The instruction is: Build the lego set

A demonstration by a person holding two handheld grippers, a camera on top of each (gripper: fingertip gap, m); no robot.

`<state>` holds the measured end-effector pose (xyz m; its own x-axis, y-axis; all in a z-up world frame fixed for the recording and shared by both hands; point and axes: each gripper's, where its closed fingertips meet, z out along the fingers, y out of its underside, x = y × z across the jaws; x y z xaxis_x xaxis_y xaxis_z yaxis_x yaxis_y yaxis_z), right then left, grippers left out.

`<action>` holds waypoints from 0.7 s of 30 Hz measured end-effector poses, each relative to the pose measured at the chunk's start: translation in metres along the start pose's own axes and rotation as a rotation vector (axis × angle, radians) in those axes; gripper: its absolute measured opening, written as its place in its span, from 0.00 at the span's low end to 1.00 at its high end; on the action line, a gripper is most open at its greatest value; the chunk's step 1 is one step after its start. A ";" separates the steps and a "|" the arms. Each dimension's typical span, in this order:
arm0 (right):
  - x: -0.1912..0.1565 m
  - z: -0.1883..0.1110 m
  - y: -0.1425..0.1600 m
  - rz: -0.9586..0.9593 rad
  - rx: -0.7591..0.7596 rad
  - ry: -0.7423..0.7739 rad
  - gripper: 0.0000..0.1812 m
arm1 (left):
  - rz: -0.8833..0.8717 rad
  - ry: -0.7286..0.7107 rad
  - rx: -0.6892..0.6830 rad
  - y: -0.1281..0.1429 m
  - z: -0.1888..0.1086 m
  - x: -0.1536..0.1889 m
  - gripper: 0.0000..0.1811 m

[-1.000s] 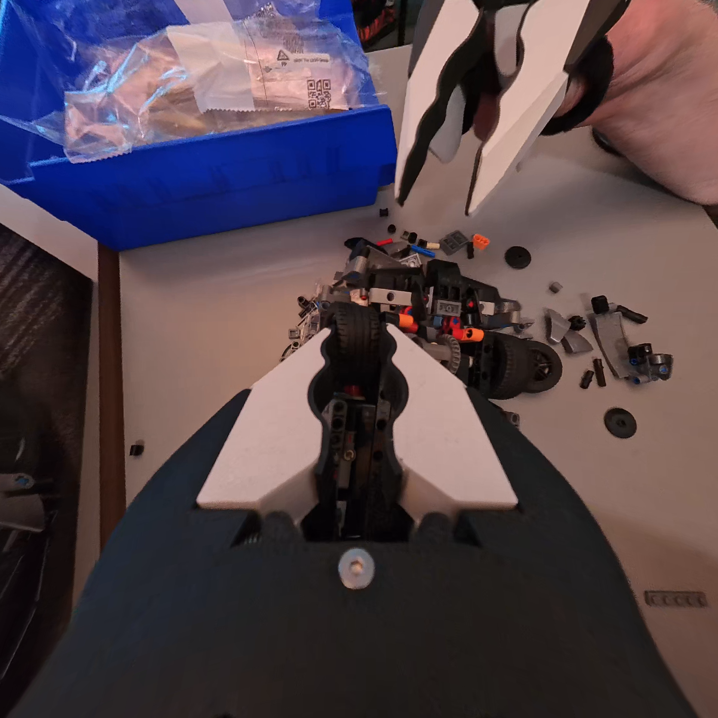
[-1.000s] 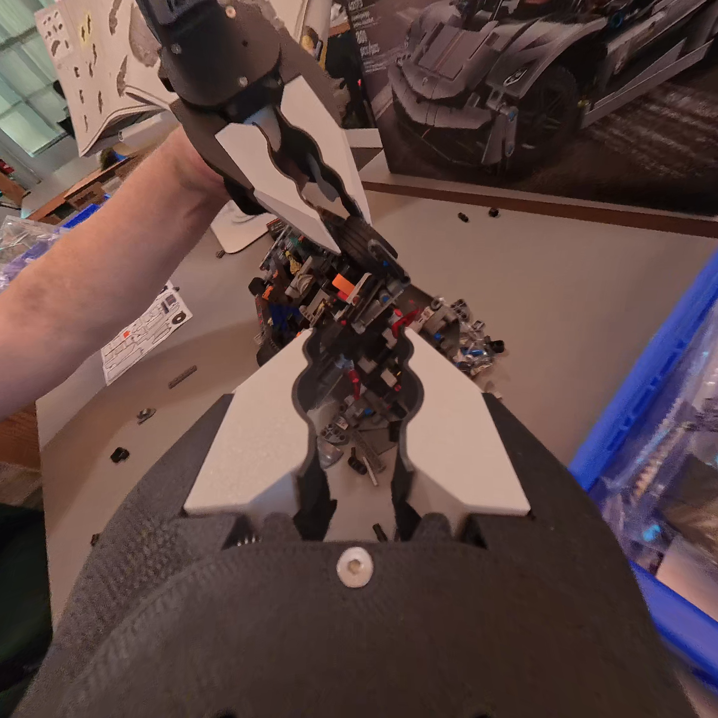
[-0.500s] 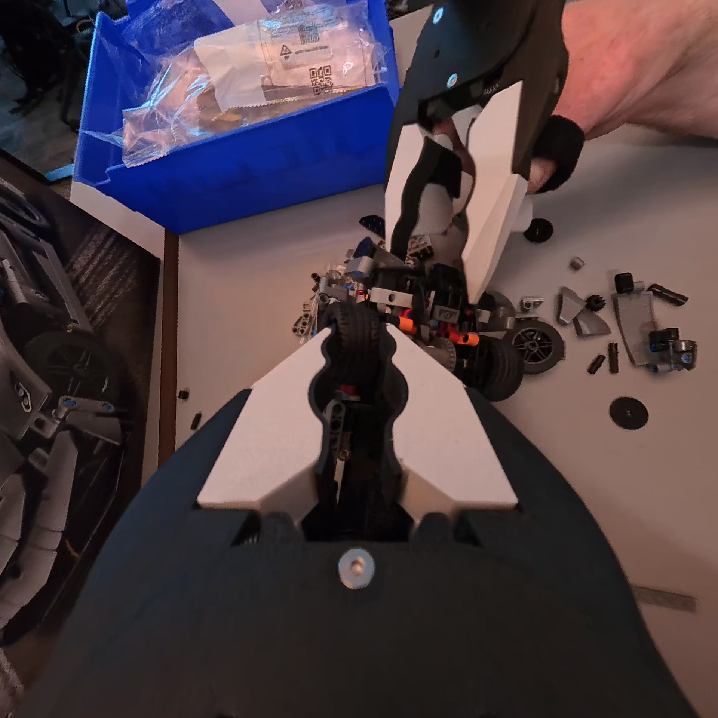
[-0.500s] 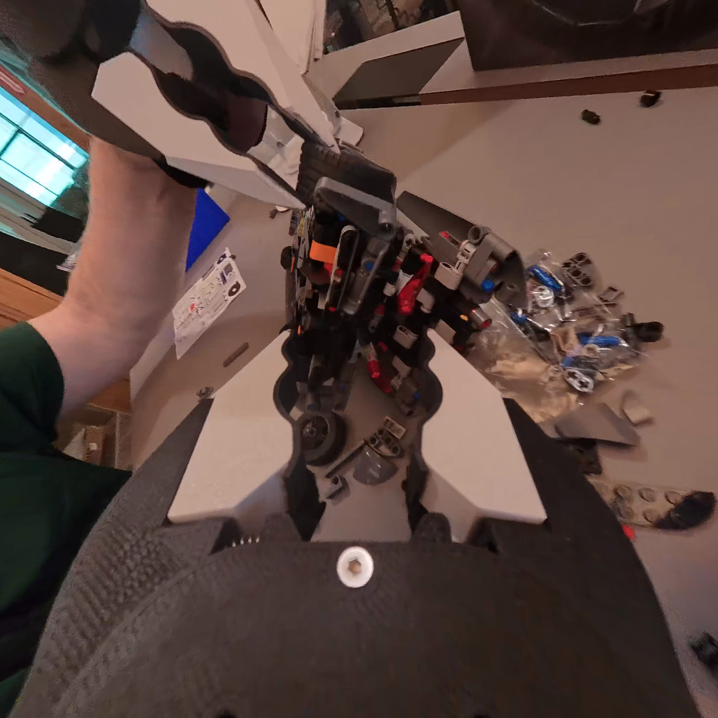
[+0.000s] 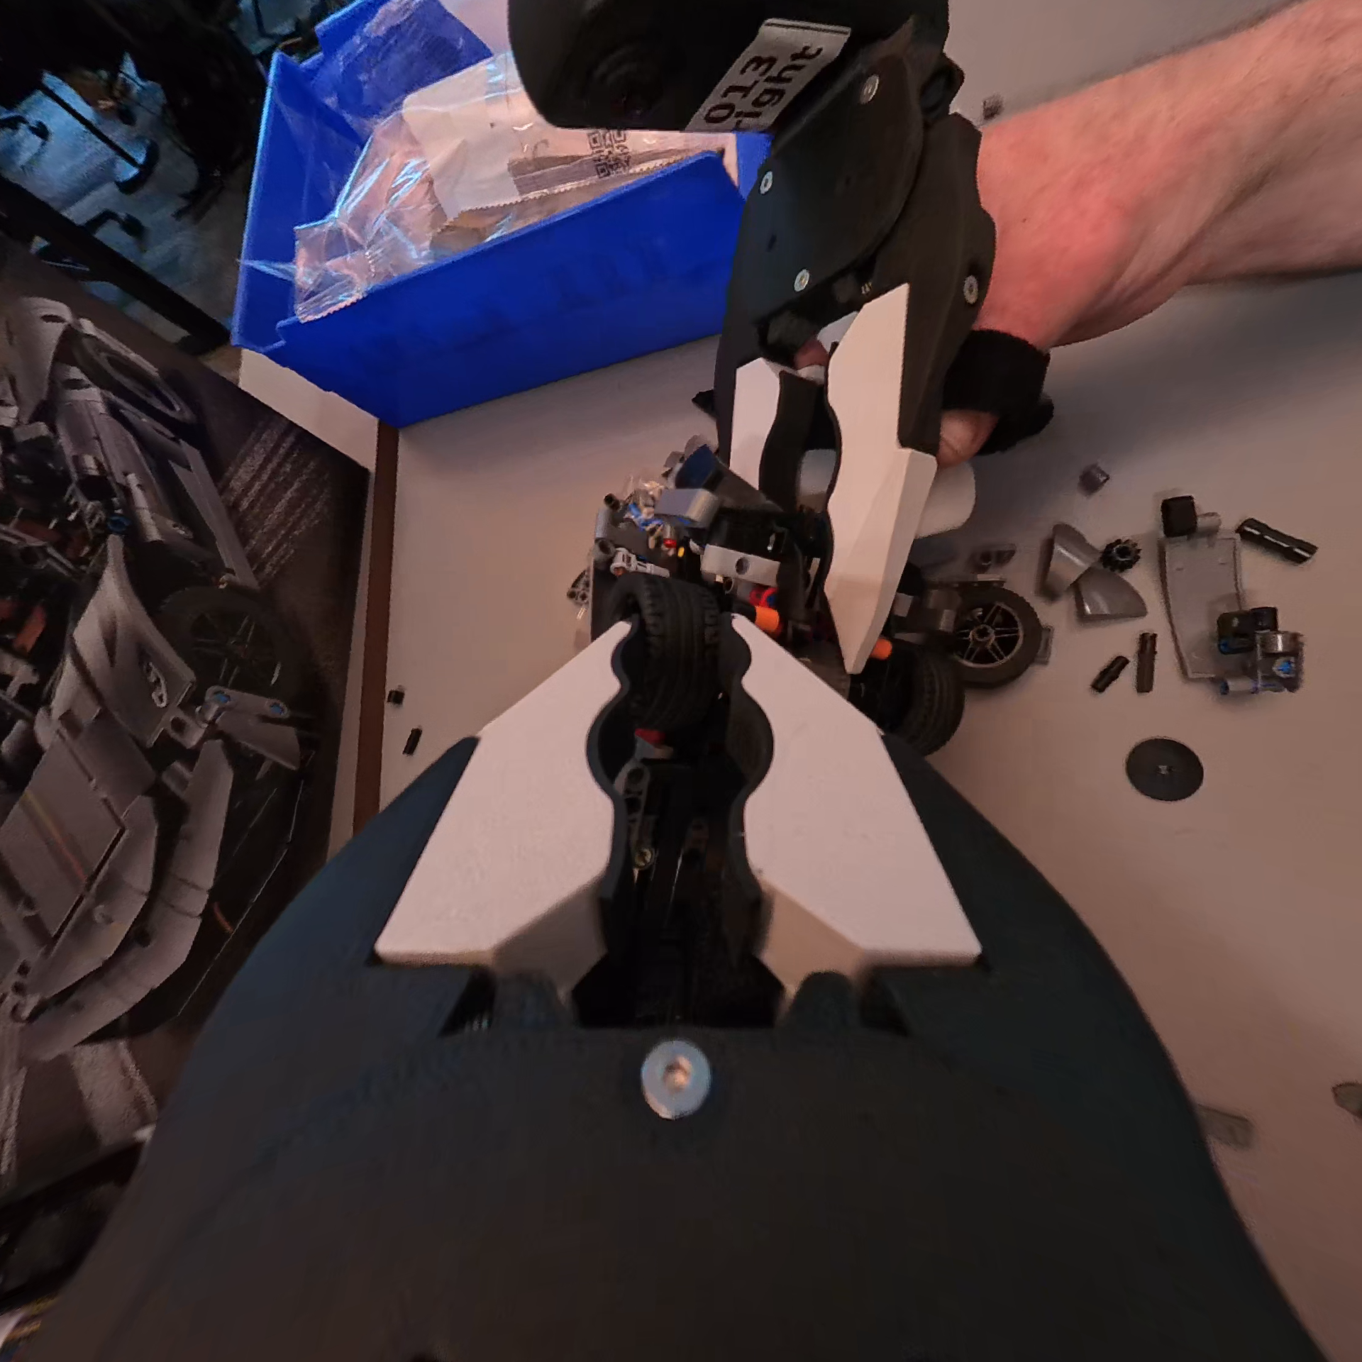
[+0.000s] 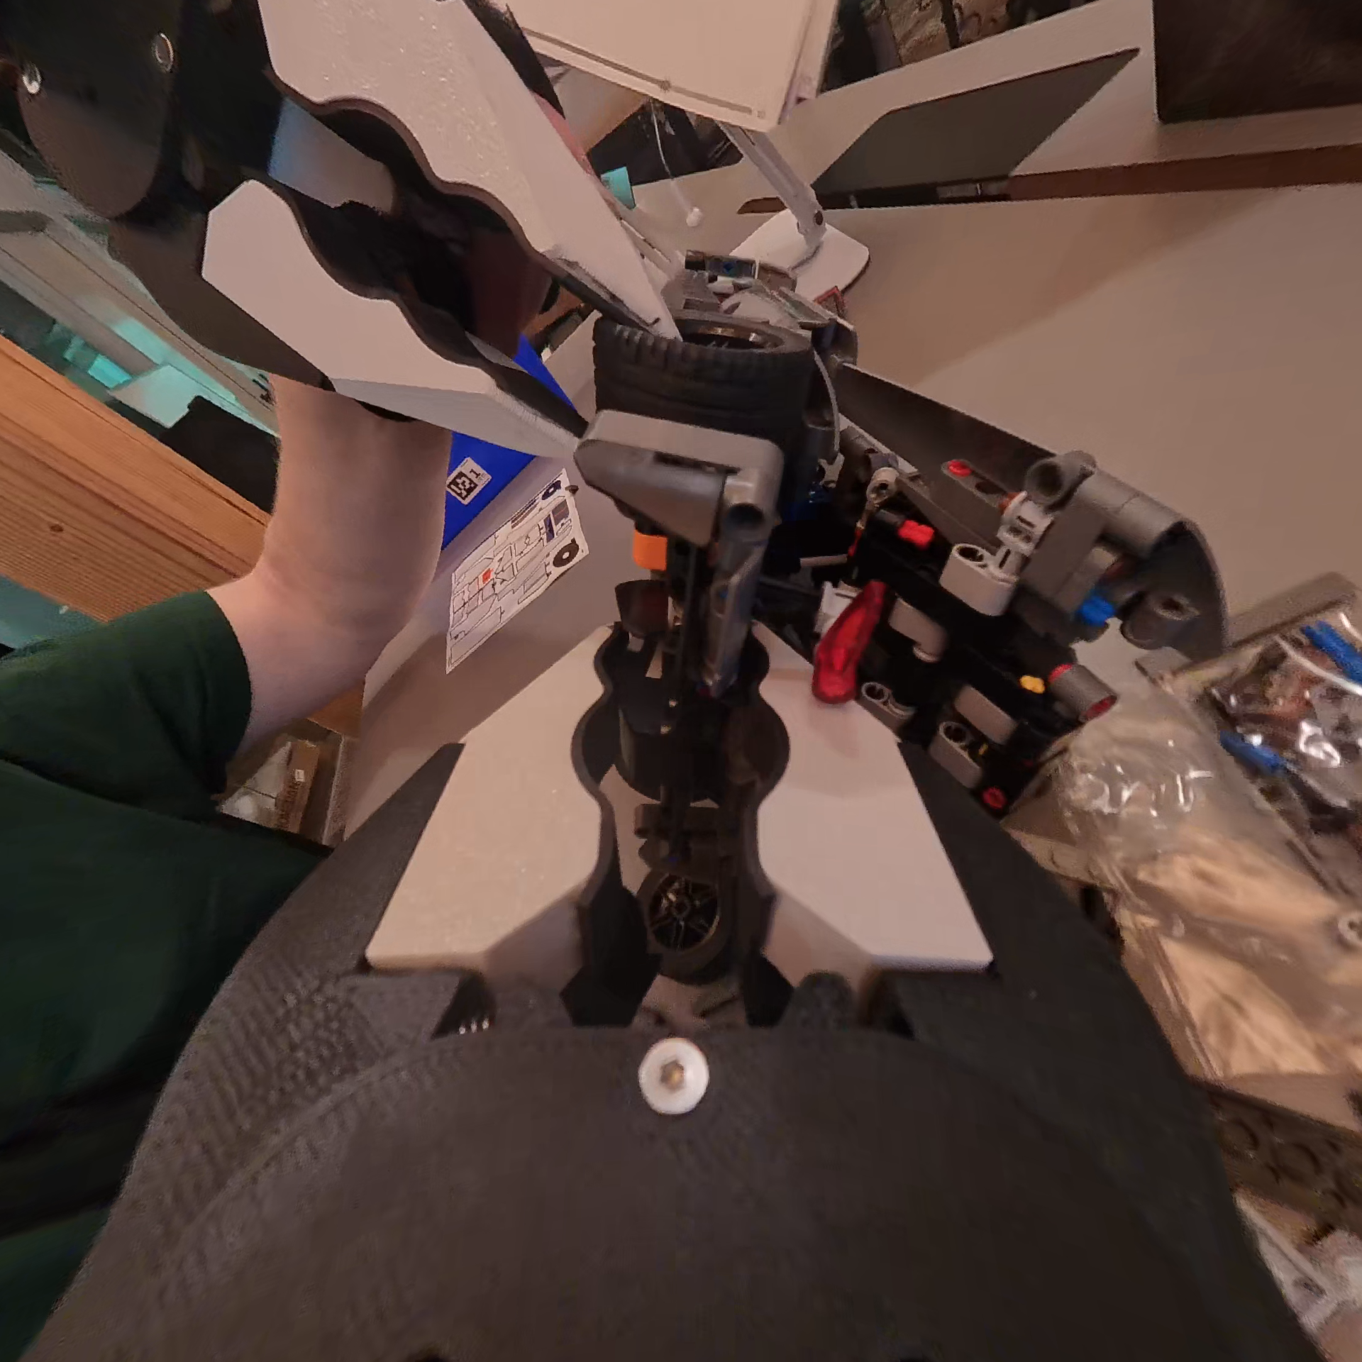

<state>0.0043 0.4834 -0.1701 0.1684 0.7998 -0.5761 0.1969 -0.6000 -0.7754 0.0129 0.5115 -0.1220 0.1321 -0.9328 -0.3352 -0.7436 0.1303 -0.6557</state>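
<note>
Grippers meet on the half-built grey-and-black lego car (image 6: pixel 921 589) at frame centre. The left gripper (image 5: pixel 682 641) clamps narrowly on the car's black rubber tyre (image 5: pixel 674 656). The right gripper (image 6: pixel 682 648) has its white fingers (image 5: pixel 870 531) closed around the car's dark frame. A blue plastic bin (image 5: pixel 516 324) sits upper left, loose pieces (image 5: pixel 1209 597) at right.

Right gripper (image 5: pixel 847 589) is down from above the loose parts and now closes around the half-built lego car (image 6: pixel 921 589), which sits between its fingers. Left gripper (image 6: pixel 589 383) reads much closer in the right wrist view. Car is tilted up off the table (image 5: pixel 479 516).
</note>
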 end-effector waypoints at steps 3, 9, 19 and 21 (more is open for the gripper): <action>-0.007 0.005 -0.007 -0.041 0.013 -0.004 0.15 | -0.013 -0.046 0.010 0.001 -0.013 -0.001 0.10; -0.022 0.026 -0.018 -0.126 0.000 -0.042 0.13 | -0.013 -0.156 -0.020 0.012 -0.043 0.001 0.09; -0.029 0.072 -0.012 -0.278 -0.126 -0.041 0.13 | -0.025 -0.325 -0.111 0.046 -0.073 0.013 0.09; -0.034 0.078 -0.010 -0.269 -0.131 -0.055 0.13 | -0.012 -0.352 -0.125 0.050 -0.078 0.019 0.09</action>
<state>-0.0784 0.4637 -0.1630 0.0411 0.9279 -0.3705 0.3513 -0.3605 -0.8641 -0.0727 0.4746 -0.1084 0.3425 -0.7584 -0.5545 -0.8122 0.0577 -0.5806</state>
